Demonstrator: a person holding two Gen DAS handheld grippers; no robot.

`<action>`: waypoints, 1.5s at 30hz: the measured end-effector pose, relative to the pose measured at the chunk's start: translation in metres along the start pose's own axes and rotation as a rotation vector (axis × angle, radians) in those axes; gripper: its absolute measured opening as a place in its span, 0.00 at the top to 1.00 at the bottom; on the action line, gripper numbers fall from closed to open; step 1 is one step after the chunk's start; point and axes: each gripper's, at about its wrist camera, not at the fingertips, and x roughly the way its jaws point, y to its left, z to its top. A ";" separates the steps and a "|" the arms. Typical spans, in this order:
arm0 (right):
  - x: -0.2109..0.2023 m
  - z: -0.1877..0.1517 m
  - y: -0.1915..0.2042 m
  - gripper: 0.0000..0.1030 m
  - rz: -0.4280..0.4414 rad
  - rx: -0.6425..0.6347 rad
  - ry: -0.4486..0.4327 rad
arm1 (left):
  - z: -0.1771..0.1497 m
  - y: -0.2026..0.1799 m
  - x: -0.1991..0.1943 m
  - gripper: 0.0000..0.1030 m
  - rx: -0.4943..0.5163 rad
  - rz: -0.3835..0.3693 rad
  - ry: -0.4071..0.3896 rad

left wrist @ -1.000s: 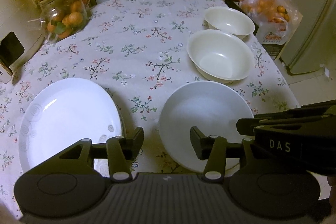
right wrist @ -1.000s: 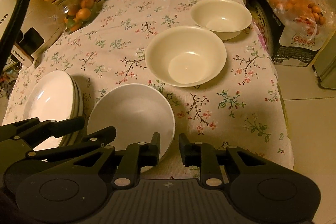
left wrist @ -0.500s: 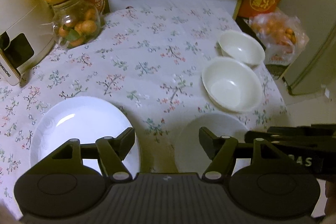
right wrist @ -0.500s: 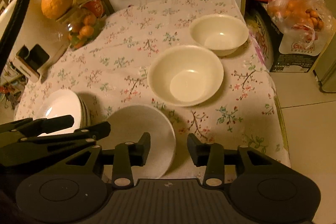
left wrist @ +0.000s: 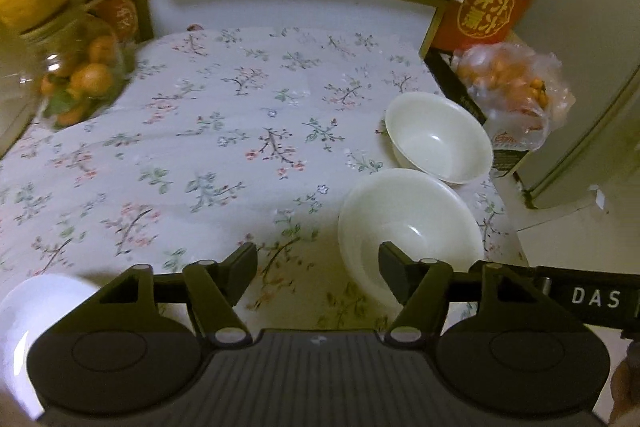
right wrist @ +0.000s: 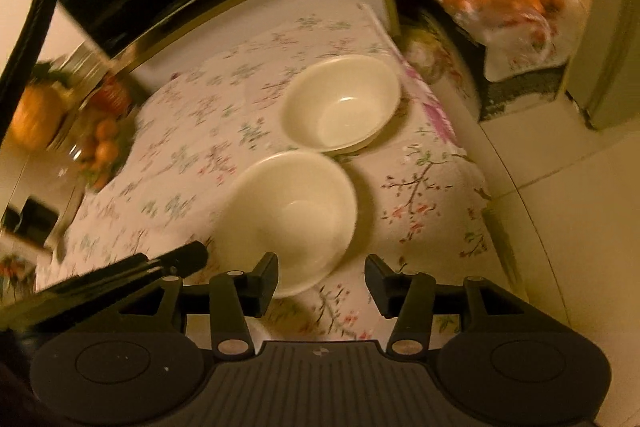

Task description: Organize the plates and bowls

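Left gripper (left wrist: pixel 318 267) jaws apart, empty, over the table's near edge. Right gripper (right wrist: pixel 322 277) likewise apart, empty. Near bowl (right wrist: pixel 292 215) just ahead of it, far bowl (right wrist: pixel 342 103) just beyond, both along the right edge of the floral tablecloth (left wrist: pixel 208 155). White plate (left wrist: pixel 24 315) at near-left corner. Cloth's middle bare.

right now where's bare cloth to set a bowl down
The wide stretch of tablecloth between the fruit jar and the two bowls lies bare. It is crowded along the right edge, where the far bowl and near bowl sit close together.
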 end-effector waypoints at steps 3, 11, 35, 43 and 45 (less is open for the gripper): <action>0.010 0.006 -0.008 0.54 -0.015 0.040 0.004 | 0.005 0.001 0.014 0.48 -0.014 0.014 0.017; 0.029 0.010 -0.014 0.56 -0.050 0.045 0.005 | 0.008 0.000 0.025 0.62 -0.003 -0.005 0.025; 0.008 0.007 0.018 0.91 -0.012 -0.075 -0.065 | 0.000 0.001 -0.018 0.92 0.043 -0.075 -0.043; 0.001 0.000 0.028 0.91 -0.013 -0.106 -0.081 | -0.004 0.002 -0.029 0.92 0.032 -0.049 -0.070; -0.003 -0.002 0.030 0.91 -0.009 -0.112 -0.089 | -0.006 0.001 -0.035 0.92 0.042 -0.043 -0.086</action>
